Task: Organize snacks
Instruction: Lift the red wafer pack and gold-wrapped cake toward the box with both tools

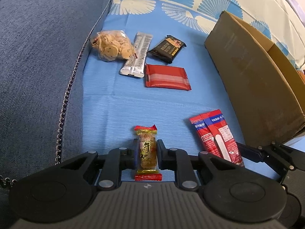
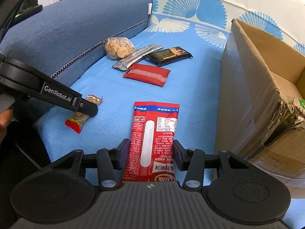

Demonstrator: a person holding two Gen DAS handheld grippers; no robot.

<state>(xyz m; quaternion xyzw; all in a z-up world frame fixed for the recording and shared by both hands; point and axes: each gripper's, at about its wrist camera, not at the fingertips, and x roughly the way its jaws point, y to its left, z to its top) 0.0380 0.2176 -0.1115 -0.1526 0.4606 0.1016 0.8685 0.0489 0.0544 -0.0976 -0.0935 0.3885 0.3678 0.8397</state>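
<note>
My left gripper is shut on a small candy in a gold and red wrapper, low over the blue sheet; it shows from the side in the right wrist view. My right gripper is closed around a long red snack packet, which lies on the sheet; the packet also shows in the left wrist view. Farther off lie a bag of round cookies, a silver bar, a black packet and a flat red packet.
An open cardboard box stands at the right on the sheet, also in the right wrist view. A dark blue cushion rises along the left side. A patterned blue and white cloth lies behind.
</note>
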